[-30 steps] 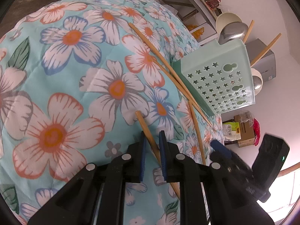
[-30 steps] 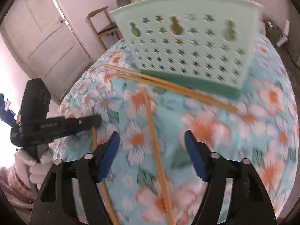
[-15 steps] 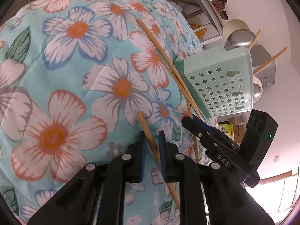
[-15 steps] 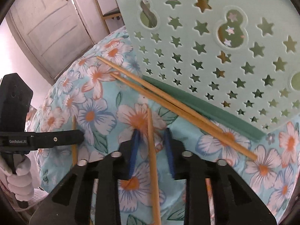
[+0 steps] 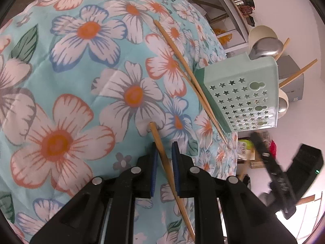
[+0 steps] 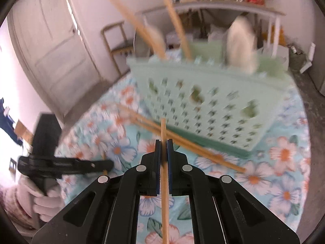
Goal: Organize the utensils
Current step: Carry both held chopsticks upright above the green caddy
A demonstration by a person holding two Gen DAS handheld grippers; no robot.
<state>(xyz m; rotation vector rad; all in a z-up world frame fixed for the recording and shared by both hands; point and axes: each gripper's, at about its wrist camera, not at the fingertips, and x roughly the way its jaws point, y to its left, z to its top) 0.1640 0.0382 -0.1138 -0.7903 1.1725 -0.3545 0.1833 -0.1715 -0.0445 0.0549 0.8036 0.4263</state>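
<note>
Chopsticks: two loose ones (image 5: 191, 81) lie crossed on the floral cloth (image 5: 61, 81), touching the caddy's base at 2 o'clock in the left view.
Left gripper (image 5: 164, 148): narrowed around a third chopstick (image 5: 162, 152); whether the pads pinch it, cannot tell. The stick rests on the cloth.
Right gripper (image 6: 163, 144): clenched on a fourth chopstick (image 6: 163, 130), tip toward 12 o'clock.
Caddy (image 6: 203, 101): mint, star-cut, blurred; holds upright chopsticks (image 6: 176, 22) and spoons.
</note>
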